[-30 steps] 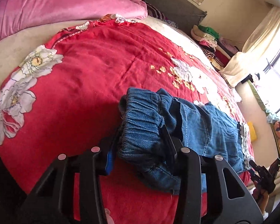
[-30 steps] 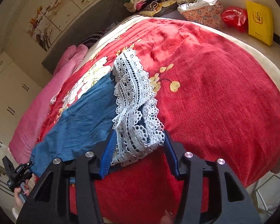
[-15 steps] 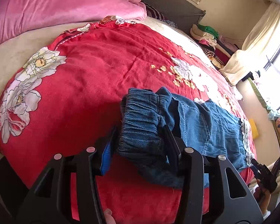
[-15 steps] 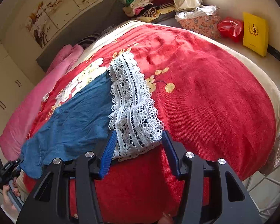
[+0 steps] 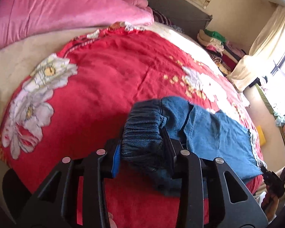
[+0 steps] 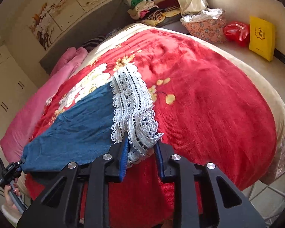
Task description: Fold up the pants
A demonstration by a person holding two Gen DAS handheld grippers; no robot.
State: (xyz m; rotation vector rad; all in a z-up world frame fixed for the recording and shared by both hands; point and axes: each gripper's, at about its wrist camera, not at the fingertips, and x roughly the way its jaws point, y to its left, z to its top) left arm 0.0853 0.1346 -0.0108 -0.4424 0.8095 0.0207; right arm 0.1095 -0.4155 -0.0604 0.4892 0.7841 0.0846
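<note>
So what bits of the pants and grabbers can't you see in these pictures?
- Left wrist view: the pants blur at the far lace end, and the right gripper is cut off by the edge.
- Right wrist view: the waistband end stays hidden behind the left gripper, too small to read.
- Both views: the gripper bodies hide the pants' near edge.
</note>
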